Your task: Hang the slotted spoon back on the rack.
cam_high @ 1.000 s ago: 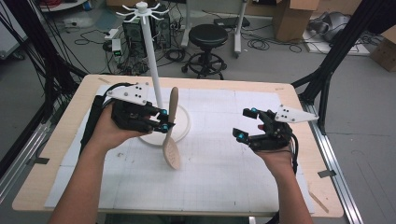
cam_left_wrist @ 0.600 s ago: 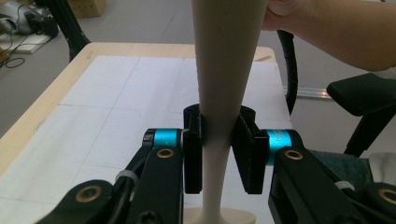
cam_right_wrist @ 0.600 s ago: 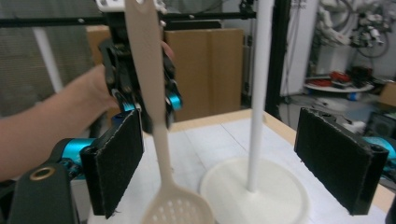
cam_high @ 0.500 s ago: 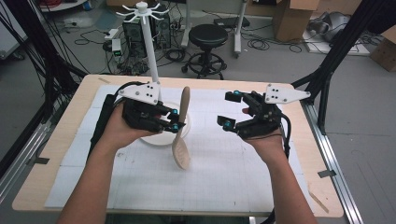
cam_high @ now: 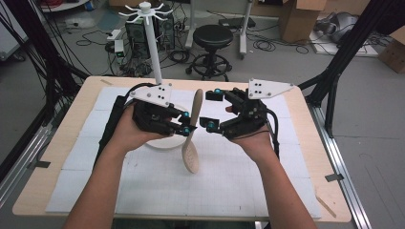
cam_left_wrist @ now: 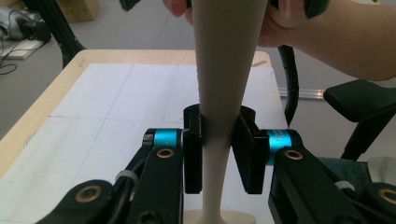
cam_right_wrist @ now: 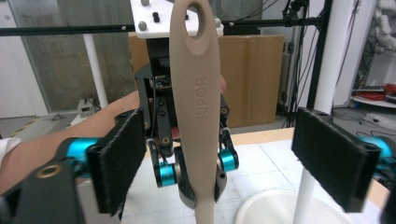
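White gridded paper covers the table (cam_high: pixel 62 157), and near its far edge, by the rack's base (cam_high: pixel 162 142), we now have the right gripper (cam_high: pixel 209 109) risen level with the spoon (cam_high: pixel 192 138), so a handover looks close. Its wide jaws, just closing, flank the handle untouched. Our left gripper (cam_high: pixel 185 123) clamps the neck.

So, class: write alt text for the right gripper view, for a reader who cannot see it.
A beige spoon stands upright, handle up, clamped low by the left gripper. The right gripper has its black pads open on either side, not touching it. Behind stands a white pole.
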Available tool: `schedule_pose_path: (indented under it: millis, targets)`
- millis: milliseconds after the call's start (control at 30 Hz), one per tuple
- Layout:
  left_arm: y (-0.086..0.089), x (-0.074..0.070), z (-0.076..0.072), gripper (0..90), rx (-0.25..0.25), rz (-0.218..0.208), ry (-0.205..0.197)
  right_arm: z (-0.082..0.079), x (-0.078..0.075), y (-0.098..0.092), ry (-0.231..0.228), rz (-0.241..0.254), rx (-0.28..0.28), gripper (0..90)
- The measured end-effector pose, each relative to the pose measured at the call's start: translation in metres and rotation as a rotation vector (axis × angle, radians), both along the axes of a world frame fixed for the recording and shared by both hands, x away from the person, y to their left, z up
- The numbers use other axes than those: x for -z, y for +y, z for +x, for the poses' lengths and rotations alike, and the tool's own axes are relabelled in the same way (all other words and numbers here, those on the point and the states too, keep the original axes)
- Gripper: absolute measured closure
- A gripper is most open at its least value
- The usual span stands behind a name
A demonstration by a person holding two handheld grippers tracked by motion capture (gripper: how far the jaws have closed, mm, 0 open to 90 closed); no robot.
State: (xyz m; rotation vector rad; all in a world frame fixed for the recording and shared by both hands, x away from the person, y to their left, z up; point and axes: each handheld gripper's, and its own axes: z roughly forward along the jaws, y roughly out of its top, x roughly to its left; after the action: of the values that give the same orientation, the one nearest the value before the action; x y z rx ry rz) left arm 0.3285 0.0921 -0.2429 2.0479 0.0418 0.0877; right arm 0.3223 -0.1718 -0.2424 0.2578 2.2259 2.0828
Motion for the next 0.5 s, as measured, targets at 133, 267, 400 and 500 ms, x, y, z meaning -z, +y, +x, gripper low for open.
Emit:
schedule_pose_path:
  millis: [133,267,400,500]
  targets:
    - [-0.0006,-0.0002,-0.0004,74.8,0.004,0.003,-0.003,0.0028,0.0016,0.0046,0.015,0.009,-0.033,28.9]
    - [-0.0017,-0.0004,-0.0006,74.8,0.011,-0.009,-0.002,0.0034,0.0028,0.0083,0.016,-0.005,-0.058,39.3]
    - [-0.003,-0.0006,-0.0012,74.8,0.016,-0.006,-0.005,0.0038,0.0032,0.009,0.027,0.005,-0.076,47.4]
    - [-0.0032,-0.0006,-0.0014,74.8,0.015,-0.009,-0.001,0.0038,0.0029,0.0078,0.016,0.011,-0.111,65.5]
